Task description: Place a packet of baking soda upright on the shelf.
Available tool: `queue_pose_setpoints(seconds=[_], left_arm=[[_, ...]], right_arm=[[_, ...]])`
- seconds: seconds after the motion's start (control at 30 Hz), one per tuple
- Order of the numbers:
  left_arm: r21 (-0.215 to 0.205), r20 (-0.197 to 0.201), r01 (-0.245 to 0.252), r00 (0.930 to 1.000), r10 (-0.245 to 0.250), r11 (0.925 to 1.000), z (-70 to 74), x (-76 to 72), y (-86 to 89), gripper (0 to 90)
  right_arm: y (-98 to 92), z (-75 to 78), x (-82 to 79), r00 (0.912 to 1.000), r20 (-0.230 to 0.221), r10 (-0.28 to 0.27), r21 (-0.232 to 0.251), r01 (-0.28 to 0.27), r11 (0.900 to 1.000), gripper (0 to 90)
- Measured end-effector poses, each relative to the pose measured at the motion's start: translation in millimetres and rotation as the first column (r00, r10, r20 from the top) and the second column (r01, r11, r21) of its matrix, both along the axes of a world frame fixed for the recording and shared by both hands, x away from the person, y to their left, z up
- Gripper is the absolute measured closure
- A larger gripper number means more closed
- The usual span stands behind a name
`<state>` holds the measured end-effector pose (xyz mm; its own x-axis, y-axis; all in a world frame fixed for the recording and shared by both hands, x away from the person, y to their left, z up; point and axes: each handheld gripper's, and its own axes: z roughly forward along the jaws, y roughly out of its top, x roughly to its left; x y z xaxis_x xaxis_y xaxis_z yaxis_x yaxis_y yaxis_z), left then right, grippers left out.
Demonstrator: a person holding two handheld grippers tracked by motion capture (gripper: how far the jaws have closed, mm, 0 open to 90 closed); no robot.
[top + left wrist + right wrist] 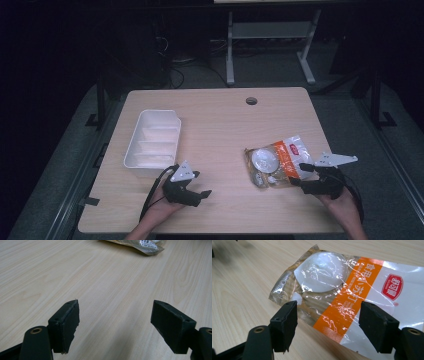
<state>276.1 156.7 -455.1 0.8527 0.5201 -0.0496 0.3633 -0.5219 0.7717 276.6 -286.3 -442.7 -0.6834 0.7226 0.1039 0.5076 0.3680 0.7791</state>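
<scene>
The far part of the room lies in deep shadow, so little beyond the legs of a metal frame (270, 45) can be made out, and the small print on the packet is too fine to read. The snack packet (278, 161) lies flat on the wooden table (220, 125) toward its near right, a clear pouch with an orange band, a red logo and a round white piece inside; in the left gripper view just its corner (142, 246) shows at the far edge, cut off by the frame. The right gripper (301, 175) sits at the packet's near right edge with its jaws spread wide; in the right gripper view (328, 320) the packet (342, 290) lies between and beyond them, and the pads do not press on it. The left gripper (200, 184) rests low over bare wood at the near left, its jaws equally wide apart with nothing between them (115, 315). A white compartmented tray (153, 142) stands just beyond it on the left, well apart from the packet. A round cable hole (251, 101) marks the table's far side.
</scene>
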Motion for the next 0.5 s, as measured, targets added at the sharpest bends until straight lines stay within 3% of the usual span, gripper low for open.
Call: queue_pose_setpoints(seconds=[0.17, 0.3, 0.37, 0.47, 0.5], left_arm=[[-0.007, -0.003, -0.011, 0.9999, 0.011, 0.9999, 4.9, 2.3, -4.6, 27.0], [-0.008, -0.001, -0.011, 0.9999, 0.011, 0.9999, 11.6, 5.7, -12.8, 35.8], [0.007, 0.021, 0.004, 0.9998, -0.004, 1.0000, 16.0, 9.8, -25.4, 40.1], [0.009, 0.010, 0.014, 0.9998, -0.014, 0.9999, 17.9, 15.8, -35.5, 44.6], [0.003, 0.000, 0.029, 0.9996, -0.029, 0.9996, 18.8, 22.3, -46.8, 46.3]], right_arm=[[-3.0, 2.2, -1.7, 0.9998, 0.010, -0.018, 0.011, 0.018, 1.000, 29.9], [-6.4, 4.4, -1.7, 0.9991, 0.011, -0.041, 0.019, 0.041, 0.999, 29.3], [-11.1, 6.3, -1.1, 0.9974, 0.009, -0.072, 0.022, 0.072, 0.997, 28.8], [-16.3, 6.4, -0.3, 0.9949, 0.000, -0.101, 0.033, 0.101, 0.994, 28.5], [-17.9, 6.1, 0.0, 0.9937, -0.003, -0.112, 0.035, 0.112, 0.993, 28.5]])
